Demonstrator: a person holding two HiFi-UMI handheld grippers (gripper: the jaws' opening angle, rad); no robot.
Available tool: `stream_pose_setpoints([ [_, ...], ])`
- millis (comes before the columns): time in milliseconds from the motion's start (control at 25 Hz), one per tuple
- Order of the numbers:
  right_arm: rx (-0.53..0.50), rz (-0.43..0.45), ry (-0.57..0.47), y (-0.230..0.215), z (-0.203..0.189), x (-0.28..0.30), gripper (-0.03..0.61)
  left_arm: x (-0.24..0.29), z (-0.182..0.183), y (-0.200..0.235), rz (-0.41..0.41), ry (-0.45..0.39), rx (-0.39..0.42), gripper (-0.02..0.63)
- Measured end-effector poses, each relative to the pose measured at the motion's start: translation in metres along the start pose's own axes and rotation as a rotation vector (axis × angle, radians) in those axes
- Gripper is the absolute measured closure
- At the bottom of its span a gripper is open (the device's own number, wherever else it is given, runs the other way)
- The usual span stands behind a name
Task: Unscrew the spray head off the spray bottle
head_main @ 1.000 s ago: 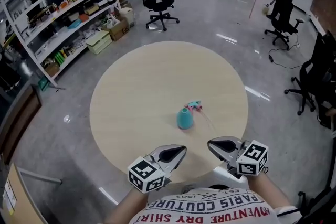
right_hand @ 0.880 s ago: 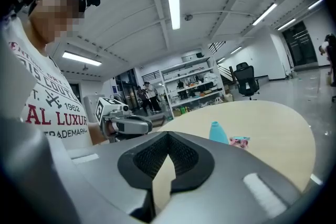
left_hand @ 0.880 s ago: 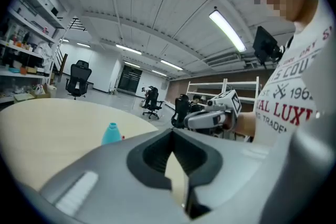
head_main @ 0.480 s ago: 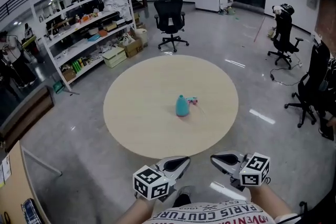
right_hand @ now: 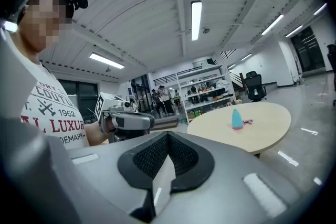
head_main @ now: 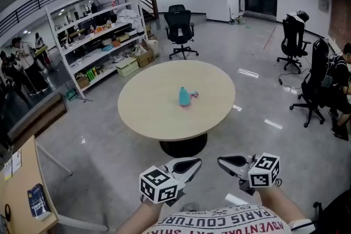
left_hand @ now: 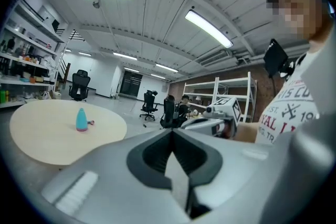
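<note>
A teal spray bottle (head_main: 184, 96) stands upright near the middle of the round wooden table (head_main: 164, 127), far ahead of me. A small pink and teal spray head (head_main: 193, 95) lies on the tabletop just right of it, apart from the bottle. My left gripper (head_main: 195, 161) and right gripper (head_main: 220, 160) are held close to my chest, well short of the table, both shut and empty. The left gripper view shows the bottle (left_hand: 81, 119) far off at the left. The right gripper view shows the bottle (right_hand: 237, 118) with the spray head (right_hand: 247, 121) beside it.
White shelving (head_main: 98, 35) full of boxes lines the left wall. Black office chairs (head_main: 180, 30) stand beyond the table and to the right (head_main: 299, 27). A person (head_main: 341, 87) sits at the right edge, others stand far left. A wooden desk corner (head_main: 22, 194) is at bottom left.
I have backed away from the table: it and the bottle now sit much farther off and look smaller, with grey floor between us. Both grippers stay shut and empty.
</note>
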State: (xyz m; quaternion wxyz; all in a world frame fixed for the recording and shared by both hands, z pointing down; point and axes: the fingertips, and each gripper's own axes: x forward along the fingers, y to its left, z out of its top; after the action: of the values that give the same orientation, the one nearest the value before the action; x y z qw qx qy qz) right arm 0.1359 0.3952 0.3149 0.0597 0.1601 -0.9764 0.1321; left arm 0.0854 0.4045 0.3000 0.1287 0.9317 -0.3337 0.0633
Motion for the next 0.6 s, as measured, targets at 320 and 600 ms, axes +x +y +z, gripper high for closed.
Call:
stream_pose_setpoints([
  [320,-0.001,0.007,0.005,0.033,-0.002,0.000,0.578,-0.028,-0.002,-0.018,0.005,-0.019,-0.010,0.614],
  [600,-0.006,0.009,-0.010,0.040,0.006,0.006,0.578,-0.034,0.007,-0.016,0.010,-0.013,0.013,0.614],
])
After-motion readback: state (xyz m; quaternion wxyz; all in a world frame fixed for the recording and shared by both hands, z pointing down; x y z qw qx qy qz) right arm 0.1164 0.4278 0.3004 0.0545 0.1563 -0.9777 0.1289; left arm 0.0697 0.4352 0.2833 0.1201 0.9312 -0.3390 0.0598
